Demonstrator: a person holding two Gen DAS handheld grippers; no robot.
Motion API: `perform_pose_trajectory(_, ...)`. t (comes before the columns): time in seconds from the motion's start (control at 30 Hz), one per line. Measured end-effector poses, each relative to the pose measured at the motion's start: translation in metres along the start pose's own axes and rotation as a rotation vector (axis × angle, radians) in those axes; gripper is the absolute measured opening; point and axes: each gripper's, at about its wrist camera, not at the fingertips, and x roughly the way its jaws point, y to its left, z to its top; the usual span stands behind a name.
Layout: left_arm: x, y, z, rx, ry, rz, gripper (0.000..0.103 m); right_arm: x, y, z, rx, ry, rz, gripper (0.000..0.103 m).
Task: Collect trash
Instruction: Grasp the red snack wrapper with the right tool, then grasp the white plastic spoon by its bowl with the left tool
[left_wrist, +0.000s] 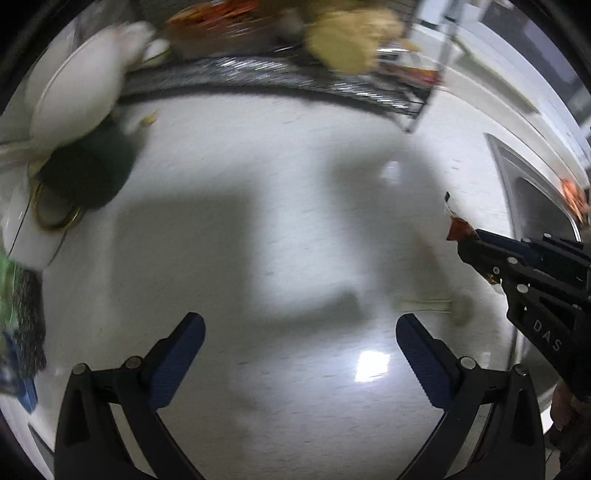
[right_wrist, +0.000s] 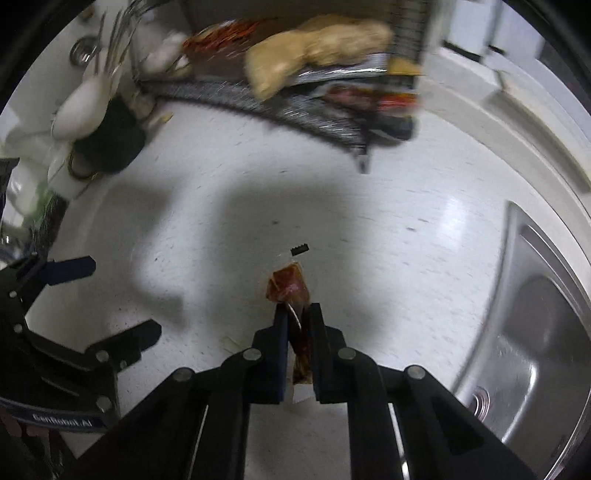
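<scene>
My right gripper (right_wrist: 297, 314) is shut on a small clear sauce packet (right_wrist: 290, 286) with red-brown sauce inside and holds it above the white counter (right_wrist: 369, 221). The packet also shows in the left wrist view (left_wrist: 458, 228), sticking out of the right gripper (left_wrist: 467, 242) at the right edge. My left gripper (left_wrist: 300, 334) is open and empty over the counter (left_wrist: 258, 166); it shows in the right wrist view (right_wrist: 122, 299) at the left. A small pale scrap (left_wrist: 461, 308) with a thin stick lies on the counter near the left gripper's right finger.
A wire rack (right_wrist: 295, 107) with snack bags and a tan lumpy item (right_wrist: 314, 48) stands at the back. A white dish (left_wrist: 77, 88), a dark round object (left_wrist: 88, 166) and white items sit back left. A steel sink (right_wrist: 535, 332) lies to the right.
</scene>
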Motion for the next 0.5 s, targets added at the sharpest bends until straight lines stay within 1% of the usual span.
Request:
perform_pose_trajectory(0.13,-0.001,-0.030,0.005,0.092,-0.010,-0.050,0.103,-0.017,-0.026,-0.016,0.070,-0.017,-0.031,0.009)
perform_pose_trajectory(0.17,0.001,-0.037,0.006,0.117,-0.003,-0.053,0.103,-0.017,-0.032,-0.025,0.082,-0.020,-0.036,0.009)
perform_pose_trajectory(0.27,0.005,-0.054,0.007,0.181,0.009,-0.067,0.103,-0.022,-0.051,-0.036,0.134,-0.021,-0.053,0.009)
perform_pose_trajectory(0.43,0.007,-0.079,0.007,0.280,0.030,-0.116,0.103,-0.027,-0.071,-0.058,0.204,-0.013,-0.065,0.009)
perform_pose_trajectory(0.5,0.007,-0.082,0.008,0.323,0.034,-0.132,0.103,-0.020,-0.070,-0.053,0.216,-0.012,-0.063,0.009)
